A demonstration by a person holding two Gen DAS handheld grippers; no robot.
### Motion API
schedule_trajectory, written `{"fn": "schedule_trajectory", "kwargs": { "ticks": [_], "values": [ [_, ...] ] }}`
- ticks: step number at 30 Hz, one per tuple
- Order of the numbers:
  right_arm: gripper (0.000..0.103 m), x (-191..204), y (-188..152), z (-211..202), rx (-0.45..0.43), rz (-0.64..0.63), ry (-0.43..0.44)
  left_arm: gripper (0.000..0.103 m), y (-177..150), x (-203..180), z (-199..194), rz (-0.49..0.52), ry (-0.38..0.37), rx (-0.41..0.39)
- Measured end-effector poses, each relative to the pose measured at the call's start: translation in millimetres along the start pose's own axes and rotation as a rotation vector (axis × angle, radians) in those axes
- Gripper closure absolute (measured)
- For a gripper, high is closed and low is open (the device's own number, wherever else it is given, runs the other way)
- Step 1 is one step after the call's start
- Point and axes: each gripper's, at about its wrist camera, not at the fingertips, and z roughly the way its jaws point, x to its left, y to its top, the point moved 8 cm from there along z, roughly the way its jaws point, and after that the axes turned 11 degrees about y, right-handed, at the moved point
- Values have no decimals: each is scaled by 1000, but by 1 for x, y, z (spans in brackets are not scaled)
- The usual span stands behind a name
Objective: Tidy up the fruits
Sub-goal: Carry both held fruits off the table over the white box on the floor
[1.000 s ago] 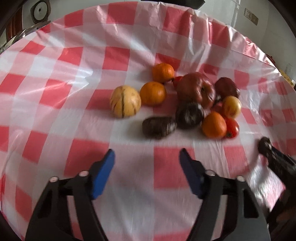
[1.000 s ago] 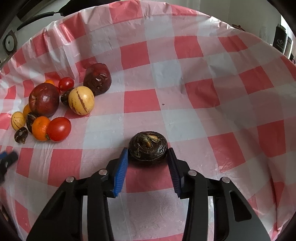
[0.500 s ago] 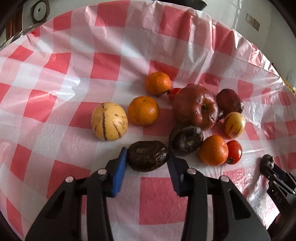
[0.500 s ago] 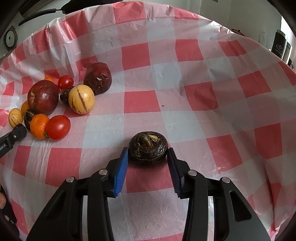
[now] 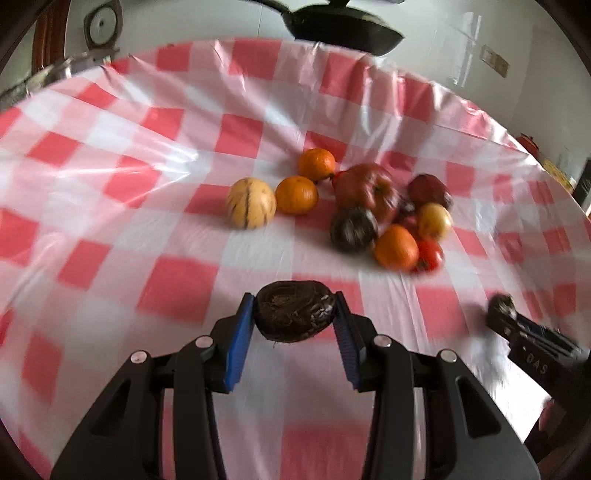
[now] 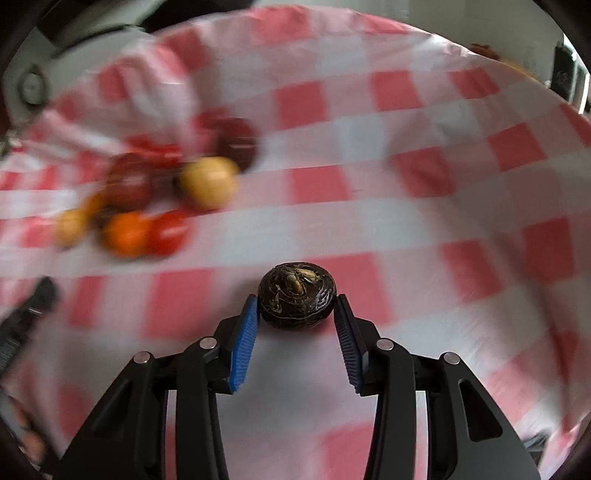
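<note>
My left gripper is shut on a dark wrinkled fruit and holds it above the checked cloth, short of the pile. The pile holds a striped yellow melon, two oranges, a big red apple, another dark fruit, an orange and a tomato. My right gripper is shut on a second dark round fruit; the blurred pile lies far to its left. The right gripper's tip also shows in the left wrist view.
A red and white checked plastic cloth covers the table. A black pan hangs beyond the far edge. A round gauge stands at the back left. The left gripper's tip shows at the left of the right wrist view.
My left gripper closed on the dark fruit at the pile's near side and pulled it up and back. My right gripper, still holding its fruit, has lifted and is moving; its view is blurred.
</note>
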Motion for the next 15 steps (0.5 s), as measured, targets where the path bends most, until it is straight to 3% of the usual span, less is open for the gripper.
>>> {"fn": "schedule_trajectory", "kwargs": {
  "ticks": [7, 15],
  "values": [
    [62, 90, -51, -35, -12, -131, 175, 60, -61, 43, -65, 0, 59, -26],
    [62, 156, -110, -65, 7, -308, 272, 60, -134, 129, -122, -96, 103, -21]
  ]
}}
